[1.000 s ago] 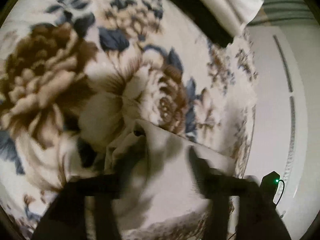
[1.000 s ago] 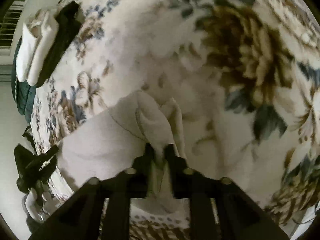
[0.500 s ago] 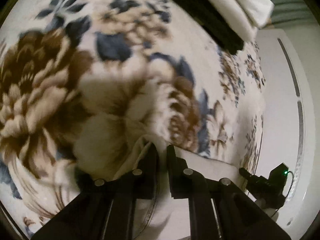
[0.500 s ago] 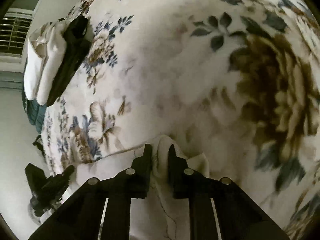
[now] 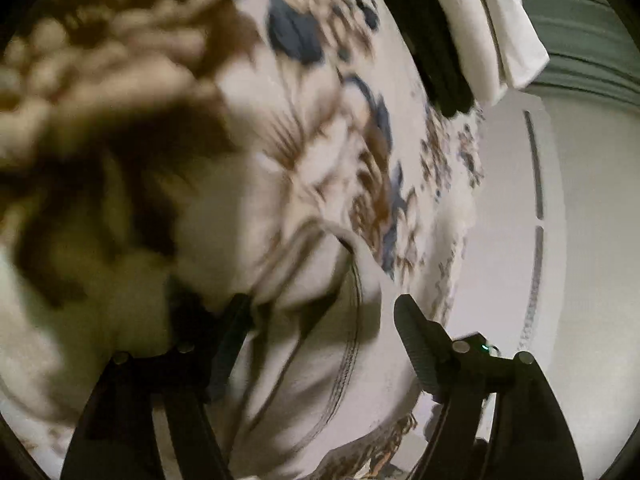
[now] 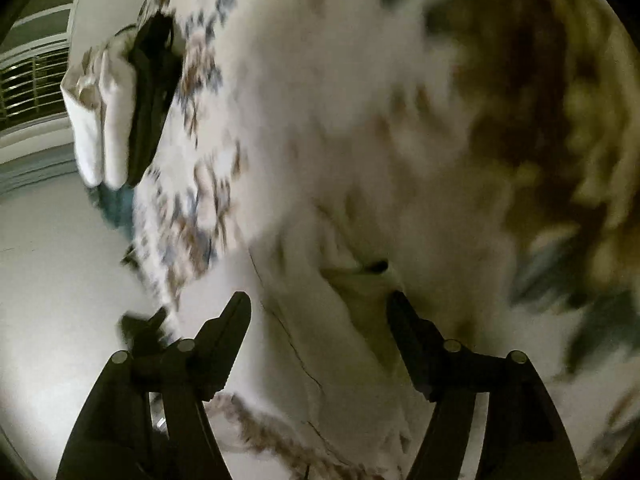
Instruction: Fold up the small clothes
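A small cream garment (image 5: pixel 320 344) lies on a floral blanket (image 5: pixel 280 128) near the bed's edge. In the left wrist view my left gripper (image 5: pixel 324 312) is open, its fingers either side of the garment's stitched edge, holding nothing. In the right wrist view the same garment (image 6: pixel 320 344) lies under my right gripper (image 6: pixel 320 308), which is open too, its jaws spread wide over the cloth. Both views are blurred by motion.
A stack of folded white and black clothes (image 5: pixel 472 40) sits at the far end of the blanket, also in the right wrist view (image 6: pixel 120 100). The pale floor (image 5: pixel 592 280) lies past the bed's edge. The other gripper (image 6: pixel 144 328) shows low on the left.
Both grippers were shut on the garment half a second ago and have now opened, letting the cloth go. Both cameras have moved closer to the blanket.
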`<action>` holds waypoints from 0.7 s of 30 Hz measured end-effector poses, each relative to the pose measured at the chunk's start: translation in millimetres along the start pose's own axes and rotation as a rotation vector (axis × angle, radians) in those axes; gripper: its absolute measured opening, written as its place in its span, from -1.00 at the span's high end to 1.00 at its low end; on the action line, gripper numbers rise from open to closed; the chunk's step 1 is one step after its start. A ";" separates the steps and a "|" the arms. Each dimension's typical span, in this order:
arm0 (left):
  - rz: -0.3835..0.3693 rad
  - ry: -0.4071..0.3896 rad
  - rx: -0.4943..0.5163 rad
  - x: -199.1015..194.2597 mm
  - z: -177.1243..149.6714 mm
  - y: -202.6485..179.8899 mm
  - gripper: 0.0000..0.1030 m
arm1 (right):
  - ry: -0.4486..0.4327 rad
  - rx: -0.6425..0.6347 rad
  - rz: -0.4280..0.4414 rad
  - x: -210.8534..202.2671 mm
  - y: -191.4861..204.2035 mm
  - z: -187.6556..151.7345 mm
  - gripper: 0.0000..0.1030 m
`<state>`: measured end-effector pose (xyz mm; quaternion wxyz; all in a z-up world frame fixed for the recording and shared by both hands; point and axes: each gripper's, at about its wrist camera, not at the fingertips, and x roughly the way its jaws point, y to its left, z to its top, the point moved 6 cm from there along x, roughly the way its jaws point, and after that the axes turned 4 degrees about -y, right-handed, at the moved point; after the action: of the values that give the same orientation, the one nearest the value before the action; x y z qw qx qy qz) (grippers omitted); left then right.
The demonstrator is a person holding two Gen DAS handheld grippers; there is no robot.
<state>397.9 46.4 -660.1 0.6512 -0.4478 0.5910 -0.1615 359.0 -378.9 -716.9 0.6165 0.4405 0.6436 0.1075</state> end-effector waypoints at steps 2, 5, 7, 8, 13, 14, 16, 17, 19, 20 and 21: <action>0.017 0.010 0.052 11.1 -3.0 -8.4 -0.39 | 0.034 0.012 0.062 12.5 -5.8 -4.6 -0.44; 0.057 -0.017 0.099 14.1 -1.8 -18.3 -0.04 | 0.034 0.047 0.131 18.0 -8.8 -2.2 -0.46; 0.089 -0.021 0.123 14.4 -2.4 -21.6 0.60 | 0.032 0.029 0.130 18.1 -5.5 -4.0 -0.41; 0.094 -0.027 0.122 14.5 -2.9 -21.3 0.61 | 0.028 0.015 0.119 17.9 -4.5 -5.5 -0.16; 0.123 -0.051 0.152 2.1 -9.7 -36.0 0.64 | -0.011 -0.003 0.085 7.0 0.8 -15.0 0.58; 0.127 -0.052 0.160 -1.8 -10.8 -39.4 0.64 | -0.020 -0.007 0.080 3.5 3.6 -15.0 0.67; 0.133 -0.061 0.175 -11.1 -13.1 -50.3 0.65 | -0.047 -0.025 0.067 -6.6 17.7 -20.5 0.70; 0.133 -0.060 0.181 -12.6 -12.6 -54.5 0.65 | -0.057 -0.029 0.064 -12.7 23.6 -21.6 0.73; 0.132 -0.076 0.192 -25.8 -9.8 -68.8 0.65 | -0.070 -0.043 0.060 -21.5 38.5 -24.2 0.75; 0.123 -0.078 0.193 -32.8 -9.3 -72.7 0.65 | -0.076 -0.054 0.059 -27.2 48.4 -26.3 0.77; 0.121 -0.085 0.191 -41.9 -5.9 -79.2 0.65 | -0.082 -0.064 0.061 -32.1 59.8 -26.7 0.77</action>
<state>407.4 31.8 -572.0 0.7241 -0.3535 0.5707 -0.1583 356.5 -355.3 -648.0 0.6525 0.4440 0.6005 0.1284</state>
